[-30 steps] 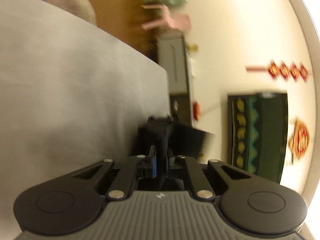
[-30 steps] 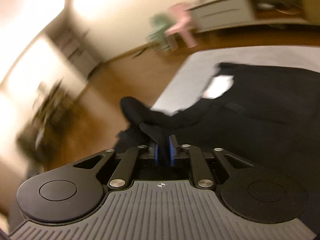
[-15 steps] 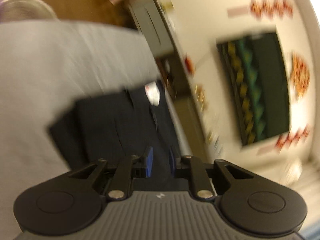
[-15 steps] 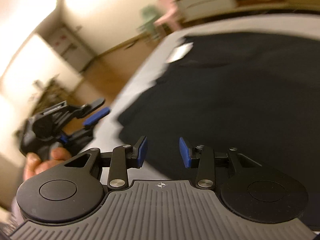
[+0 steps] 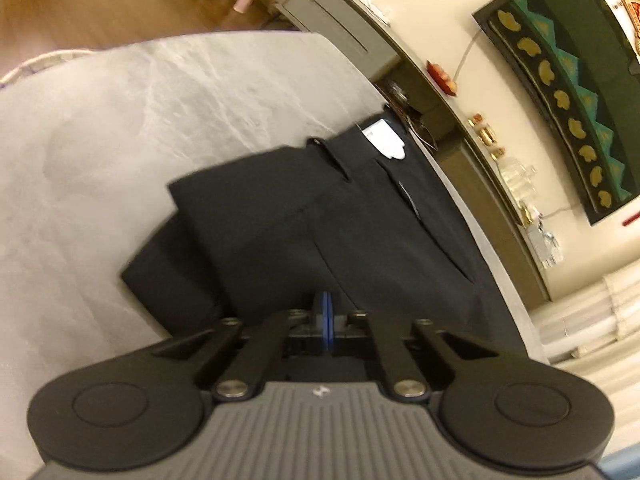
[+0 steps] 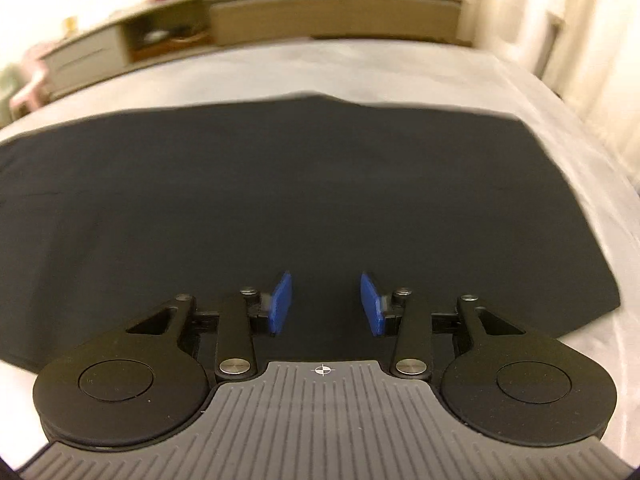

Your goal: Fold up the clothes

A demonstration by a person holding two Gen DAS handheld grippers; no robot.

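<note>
**Grippers above dark trousers lying doubled over**

The left gripper [image 5: 327, 312] has its blue pads pressed together with no cloth visibly between them, so it reads as clenched on nothing; the right gripper [image 6: 326, 304] stands released, its pads well apart and nothing between them; both hang over the black trousers [image 5: 320, 232], which lie flat on a pale grey bed [image 5: 160, 112], near one edge of it.

How far along, as a judgement: the left view shows one layer of the trousers resting on another, the upper edge set back a little from the lower, so at least one fold is in place; whether a further fold is wanted, or this bundle is the finished one, the pictures do not settle; no other clothes are in view.

What each view adds: the left view alone shows the waistband end, with a white label [image 5: 386, 140], a belt loop, a pocket seam and the stepped edges of the layers; the right view alone shows the trousers [image 6: 280, 184] as one broad, smooth dark sheet, its far edge and right corner lying flat, with bare bed beyond and a long low cabinet [image 6: 280, 16] against the wall; there the layering cannot be told.
</note>
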